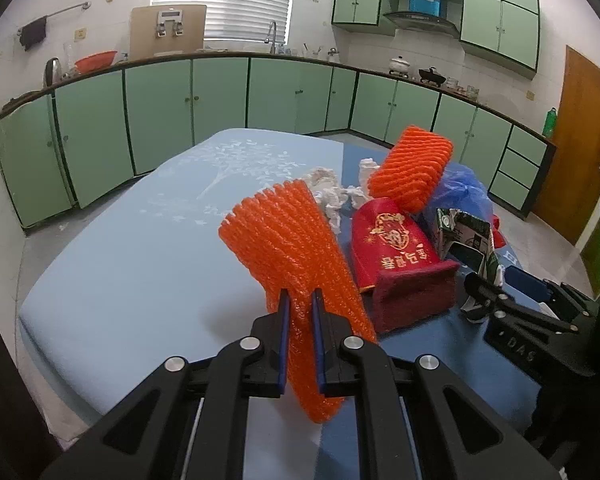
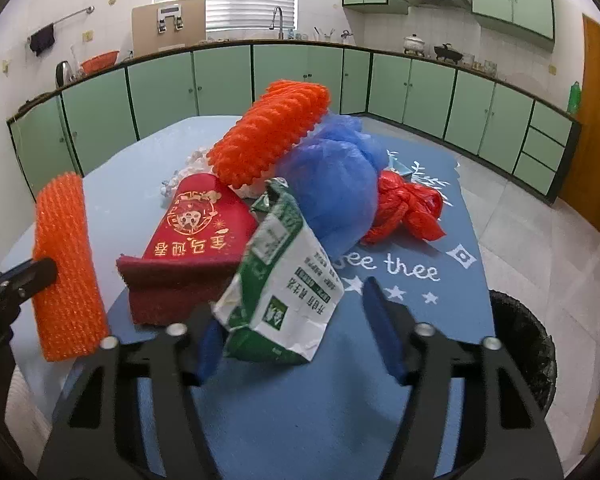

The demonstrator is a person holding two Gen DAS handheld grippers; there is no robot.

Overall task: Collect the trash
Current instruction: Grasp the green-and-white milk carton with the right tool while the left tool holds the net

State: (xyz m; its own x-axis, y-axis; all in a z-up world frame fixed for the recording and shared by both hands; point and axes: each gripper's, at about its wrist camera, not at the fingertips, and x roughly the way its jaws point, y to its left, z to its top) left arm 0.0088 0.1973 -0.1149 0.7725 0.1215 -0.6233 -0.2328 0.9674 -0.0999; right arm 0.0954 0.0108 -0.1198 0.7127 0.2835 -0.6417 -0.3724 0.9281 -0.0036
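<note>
My left gripper point(image 1: 300, 304) is shut on an orange foam net sleeve point(image 1: 292, 248) and holds it upright above the table; the sleeve also shows in the right wrist view point(image 2: 66, 264). My right gripper point(image 2: 296, 316) is open around a crumpled green and white carton point(image 2: 280, 292); the carton leans by the left pad, apart from the right one. Behind it lie a red cloth box point(image 2: 196, 240), a second orange foam net point(image 2: 272, 132), a blue plastic bag point(image 2: 332, 184), a red plastic bag point(image 2: 408, 208) and white crumpled paper point(image 1: 332, 192).
The table has a light blue cloth point(image 1: 132, 248) on the left and a dark blue mat point(image 2: 420, 280) on the right. A black-lined trash bin point(image 2: 524, 344) stands on the floor at the table's right. Green cabinets point(image 1: 220, 96) line the walls behind.
</note>
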